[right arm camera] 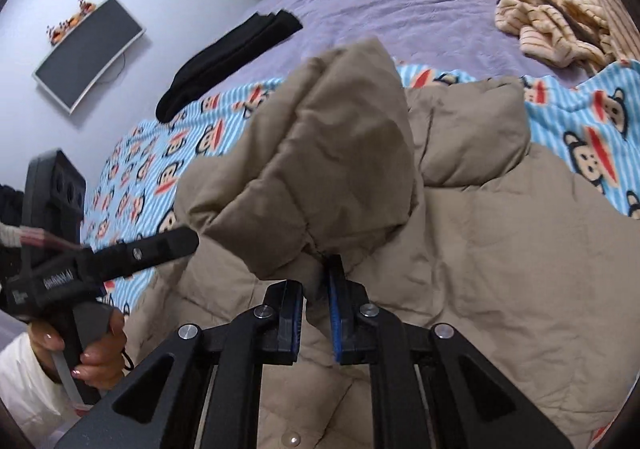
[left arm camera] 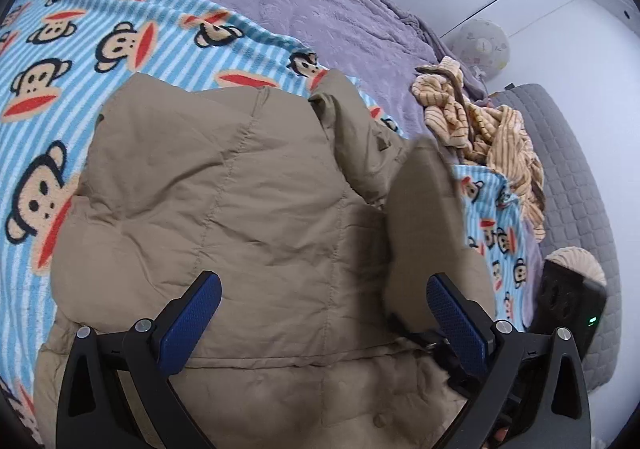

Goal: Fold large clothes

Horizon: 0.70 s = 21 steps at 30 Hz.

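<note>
Folding a puffy khaki down jacket (left arm camera: 240, 189) on the bed, and it looks like we're mid sleeve-fold. The jacket's lying spread on a blue striped monkey-print blanket (left arm camera: 100, 49) over a purple bedspread (left arm camera: 340, 9).

Right hand-held gripper (right arm camera: 318, 313) has its jaws pinched together on the cuff end of the sleeve (right arm camera: 320, 153), which is lifted up off the jacket body and bunched above it. Left hand-held gripper (left arm camera: 324, 313) is hovering over the jacket's quilted panel with its jaws wide apart, holding nothing. From the right wrist view it's reaching in low beside the raised sleeve.

My guess for the next move: carry the sleeve across the body and lay it flat, with the left one pinning or smoothing the panel so the whole thing doesn't slide. Down fill is slippery and springy, so it'll probably want to puff back up.

Other stuff on the bed, well apart from the jacket: a black garment (right arm camera: 228, 57) and a crumpled tan striped fleece (left arm camera: 484, 129).
</note>
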Available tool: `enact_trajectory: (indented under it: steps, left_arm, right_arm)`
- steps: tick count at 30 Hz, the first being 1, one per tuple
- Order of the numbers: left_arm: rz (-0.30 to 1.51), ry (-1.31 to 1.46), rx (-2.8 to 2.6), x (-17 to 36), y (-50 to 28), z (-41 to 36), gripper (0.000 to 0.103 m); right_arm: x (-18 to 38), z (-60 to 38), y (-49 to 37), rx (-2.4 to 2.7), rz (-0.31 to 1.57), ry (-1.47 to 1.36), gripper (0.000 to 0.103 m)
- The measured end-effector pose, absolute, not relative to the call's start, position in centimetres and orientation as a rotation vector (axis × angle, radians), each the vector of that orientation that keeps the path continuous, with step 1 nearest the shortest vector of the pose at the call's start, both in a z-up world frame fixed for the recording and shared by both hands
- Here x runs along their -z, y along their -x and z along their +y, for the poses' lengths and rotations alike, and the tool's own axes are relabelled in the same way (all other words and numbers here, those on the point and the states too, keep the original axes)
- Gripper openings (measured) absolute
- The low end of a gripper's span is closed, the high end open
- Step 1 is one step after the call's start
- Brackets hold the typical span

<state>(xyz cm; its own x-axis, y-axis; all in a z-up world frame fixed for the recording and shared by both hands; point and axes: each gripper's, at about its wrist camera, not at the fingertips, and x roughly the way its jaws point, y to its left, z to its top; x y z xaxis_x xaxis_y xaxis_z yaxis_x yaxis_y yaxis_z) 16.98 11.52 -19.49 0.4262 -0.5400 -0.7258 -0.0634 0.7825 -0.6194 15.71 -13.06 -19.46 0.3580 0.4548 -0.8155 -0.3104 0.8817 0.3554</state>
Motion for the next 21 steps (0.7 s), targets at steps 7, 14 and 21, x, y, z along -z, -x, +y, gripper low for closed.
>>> enact_trajectory:
  steps: [7,14,21]
  left_arm:
    - [1.143,0.678,0.414,20.1,-17.9,10.2,0.103]
    - [1.236,0.622,0.384,23.0,-19.8,7.7,0.076]
    - [1.234,0.619,0.377,22.6,-20.3,5.6,0.013]
  right_arm:
    - [22.2,-11.2,-14.0,-0.536,1.236,-0.101,0.060]
    - [20.4,-20.5,-10.6,-0.372,1.220,-0.221,0.058]
    - [22.7,-28.6,-6.0,-0.176,1.319,-0.214,0.026]
